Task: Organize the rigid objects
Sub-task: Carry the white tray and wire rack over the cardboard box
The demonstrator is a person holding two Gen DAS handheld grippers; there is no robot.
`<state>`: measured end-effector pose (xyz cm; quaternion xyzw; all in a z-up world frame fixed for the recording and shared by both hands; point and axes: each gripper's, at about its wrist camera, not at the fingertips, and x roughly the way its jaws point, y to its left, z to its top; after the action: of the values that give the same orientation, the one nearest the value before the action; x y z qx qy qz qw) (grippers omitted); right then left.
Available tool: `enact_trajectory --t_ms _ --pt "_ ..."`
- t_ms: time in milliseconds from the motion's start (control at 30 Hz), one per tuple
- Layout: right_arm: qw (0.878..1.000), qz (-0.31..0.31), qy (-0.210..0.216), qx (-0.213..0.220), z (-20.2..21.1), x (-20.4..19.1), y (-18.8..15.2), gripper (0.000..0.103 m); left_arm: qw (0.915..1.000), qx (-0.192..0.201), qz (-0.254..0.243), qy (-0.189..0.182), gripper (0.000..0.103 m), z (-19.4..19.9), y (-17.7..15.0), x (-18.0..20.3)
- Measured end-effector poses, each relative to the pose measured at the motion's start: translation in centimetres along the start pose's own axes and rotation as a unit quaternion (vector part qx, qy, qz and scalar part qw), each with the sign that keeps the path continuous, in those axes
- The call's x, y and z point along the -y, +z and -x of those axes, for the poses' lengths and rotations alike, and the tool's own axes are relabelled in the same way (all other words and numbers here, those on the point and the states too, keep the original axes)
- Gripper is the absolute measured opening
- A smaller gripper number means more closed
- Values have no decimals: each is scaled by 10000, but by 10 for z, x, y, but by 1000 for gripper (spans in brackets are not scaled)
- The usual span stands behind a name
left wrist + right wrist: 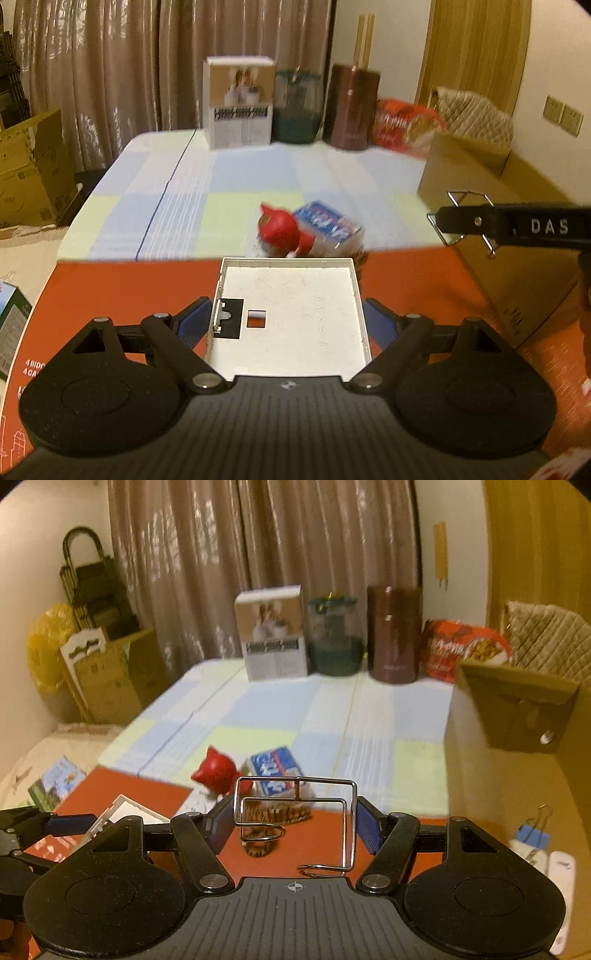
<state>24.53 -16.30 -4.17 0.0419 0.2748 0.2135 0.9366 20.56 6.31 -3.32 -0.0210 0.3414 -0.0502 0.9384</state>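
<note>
Midway: the left gripper (288,325) clamps a white plastic tray (288,306), the right gripper (295,827) a wire holder (295,812); red figurine (282,229) and blue carton (328,225) wait near the table's (184,192) front edge.

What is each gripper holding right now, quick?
Left gripper: closed on a flat white tray.
Right gripper: closed on a bent wire frame.

Left gripper (288,325) clamps white tray (295,295) above table (184,206).
</note>
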Motion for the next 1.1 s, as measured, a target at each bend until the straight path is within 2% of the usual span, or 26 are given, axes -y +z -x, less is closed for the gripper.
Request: enact_trajectory --t_ms 233,467,767,1100 --pt "9976 -215 -369 549 50 28 16 64 9984 379 -182 -383 84 20 24 39" --pt "9907 -452 -941 874 97 79 29 64 9930 632 -436 -892 84 31 46 101" --pt "9835 -1001 -1328 716 141 159 17 64 9825 726 -830 -1499 84 29 68 190" --pt "9789 -1375 -1398 566 157 206 -2 64 9773 500 -1192 -1676 85 -1 76 241"
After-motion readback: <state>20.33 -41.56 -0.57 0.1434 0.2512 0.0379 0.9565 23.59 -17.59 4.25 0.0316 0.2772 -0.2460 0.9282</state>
